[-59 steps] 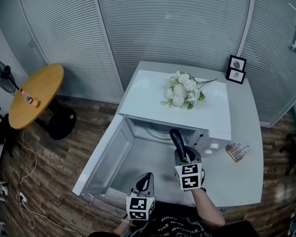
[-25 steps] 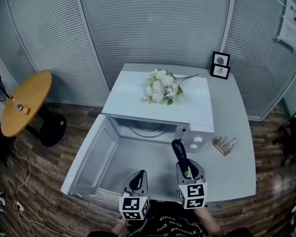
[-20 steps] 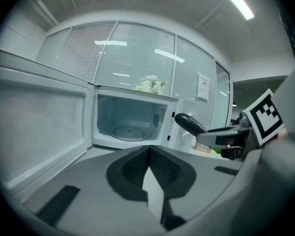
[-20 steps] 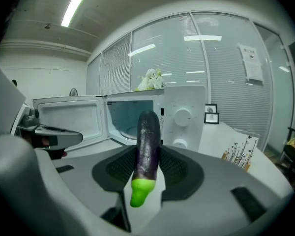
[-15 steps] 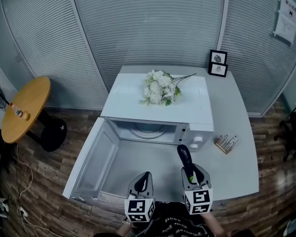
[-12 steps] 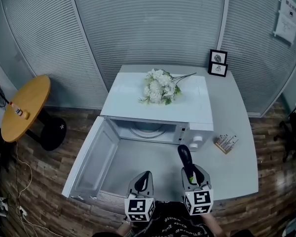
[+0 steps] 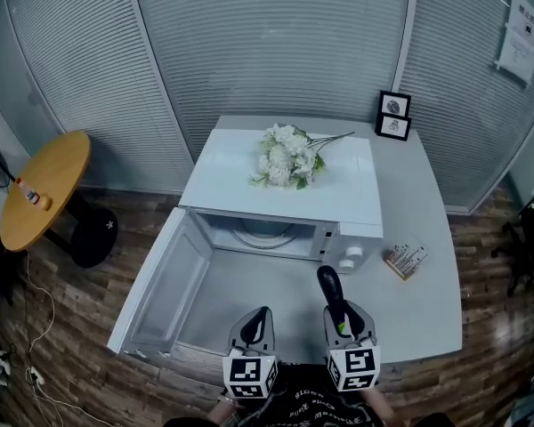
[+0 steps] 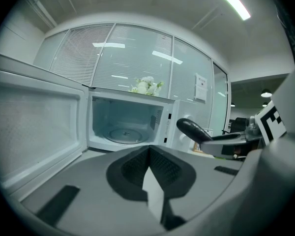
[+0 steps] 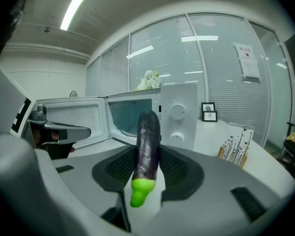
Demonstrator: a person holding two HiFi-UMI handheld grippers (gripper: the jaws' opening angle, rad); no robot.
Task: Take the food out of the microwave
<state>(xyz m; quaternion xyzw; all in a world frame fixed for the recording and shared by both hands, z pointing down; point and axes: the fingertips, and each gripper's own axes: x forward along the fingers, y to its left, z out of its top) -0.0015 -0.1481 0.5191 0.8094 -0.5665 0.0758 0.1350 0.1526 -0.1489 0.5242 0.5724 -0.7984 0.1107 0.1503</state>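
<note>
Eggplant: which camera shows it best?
The right gripper view: the eggplant stands large between the jaws, green stem nearest. The head view shows it small from above; the left gripper view, only its dark tip.

- Eggplant [image 9: 147,140]: dark purple, glossy, bright green stem end. It is clamped between the jaws of my right gripper [image 7: 342,318], with the stem end toward me and the purple tip aimed at the microwave, outside the cavity.
- Microwave [image 7: 222,172]: white, with its door [image 7: 160,278] swung wide open to the left. The glass turntable [image 8: 119,134] sits in the cavity.
</note>
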